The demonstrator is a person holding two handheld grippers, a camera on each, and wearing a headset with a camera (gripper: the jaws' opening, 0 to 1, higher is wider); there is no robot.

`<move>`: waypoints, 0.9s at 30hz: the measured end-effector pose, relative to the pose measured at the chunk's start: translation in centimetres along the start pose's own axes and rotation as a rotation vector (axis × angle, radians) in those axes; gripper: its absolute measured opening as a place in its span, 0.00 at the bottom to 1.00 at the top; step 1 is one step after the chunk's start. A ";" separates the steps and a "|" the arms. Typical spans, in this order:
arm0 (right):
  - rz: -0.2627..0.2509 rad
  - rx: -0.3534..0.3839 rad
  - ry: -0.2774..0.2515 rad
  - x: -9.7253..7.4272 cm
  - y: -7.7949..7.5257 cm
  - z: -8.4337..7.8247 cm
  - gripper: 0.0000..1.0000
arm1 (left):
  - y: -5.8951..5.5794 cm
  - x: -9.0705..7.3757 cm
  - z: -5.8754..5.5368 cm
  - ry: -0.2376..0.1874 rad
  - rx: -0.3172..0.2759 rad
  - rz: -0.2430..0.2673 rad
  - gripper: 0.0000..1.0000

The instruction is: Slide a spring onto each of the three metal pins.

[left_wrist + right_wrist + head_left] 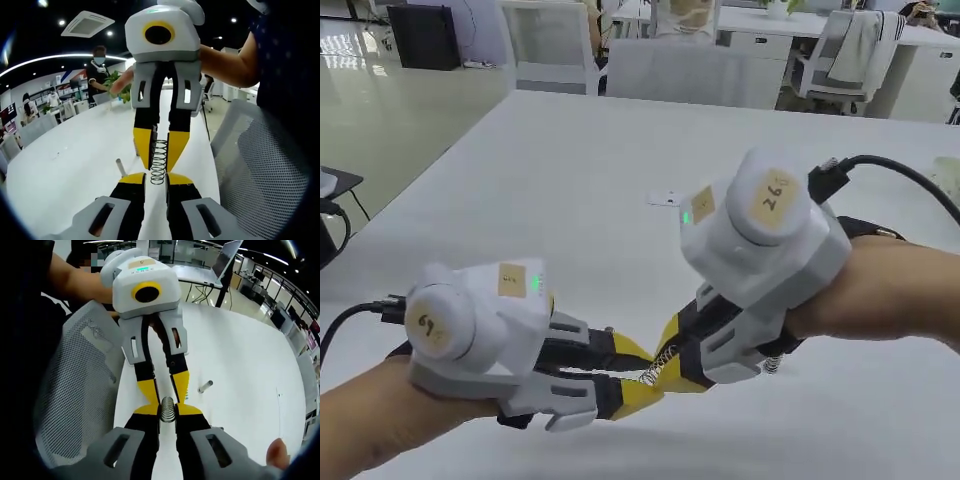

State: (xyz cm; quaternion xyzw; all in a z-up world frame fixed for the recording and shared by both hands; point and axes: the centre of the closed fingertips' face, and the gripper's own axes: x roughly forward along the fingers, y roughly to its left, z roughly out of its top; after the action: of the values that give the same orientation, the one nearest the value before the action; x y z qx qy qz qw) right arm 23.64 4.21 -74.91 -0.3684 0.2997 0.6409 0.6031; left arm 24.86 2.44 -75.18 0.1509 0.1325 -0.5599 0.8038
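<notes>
A small coiled spring [655, 366] hangs just above the white table [570, 200] between the two grippers, which meet tip to tip. My left gripper [638, 372] comes in from the lower left and my right gripper [678, 356] from the right. In the left gripper view the spring [159, 162] runs from my own yellow tips [156, 179] up between the right gripper's fingers [144, 145]. The right gripper view has the spring [167, 409] end-on between its own tips [168, 411]. Both pairs of jaws close on it. One metal pin [121, 167] [205, 386] lies on the table beside them.
A second spring [772, 362] peeks out from behind the right gripper's body. A small white tag [665, 199] lies further out on the table. A mesh chair back [260, 165] stands close to the table edge. People stand behind the table [97, 70].
</notes>
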 end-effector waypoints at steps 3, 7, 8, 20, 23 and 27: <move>-0.001 -0.002 0.008 -0.1 -0.1 -0.2 0.09 | 0.0 -0.1 -0.2 0.005 -0.007 0.000 0.10; -0.003 -0.003 0.021 -0.2 -0.3 -0.5 0.09 | 0.0 -0.2 -0.4 0.007 -0.020 0.001 0.13; -0.003 -0.003 0.024 -0.2 -0.3 -0.6 0.09 | 0.0 -0.3 -0.4 0.008 -0.021 0.002 0.13; -0.019 -0.008 0.056 -0.8 -1.0 -1.4 0.09 | 0.9 -1.5 -1.3 0.012 -0.067 0.032 0.20; -0.021 -0.011 0.066 -0.7 -1.1 -1.7 0.09 | 1.0 -1.9 -1.6 0.012 -0.084 0.042 0.22; -0.020 -0.011 0.071 -0.7 -1.1 -1.9 0.09 | 1.2 -2.3 -1.9 0.015 -0.101 0.053 0.25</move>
State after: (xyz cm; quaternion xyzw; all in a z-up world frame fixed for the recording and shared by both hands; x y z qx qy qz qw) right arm 24.94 2.38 -75.30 -0.3973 0.3139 0.6228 0.5965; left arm 25.07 5.57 -75.96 0.1179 0.1626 -0.5299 0.8240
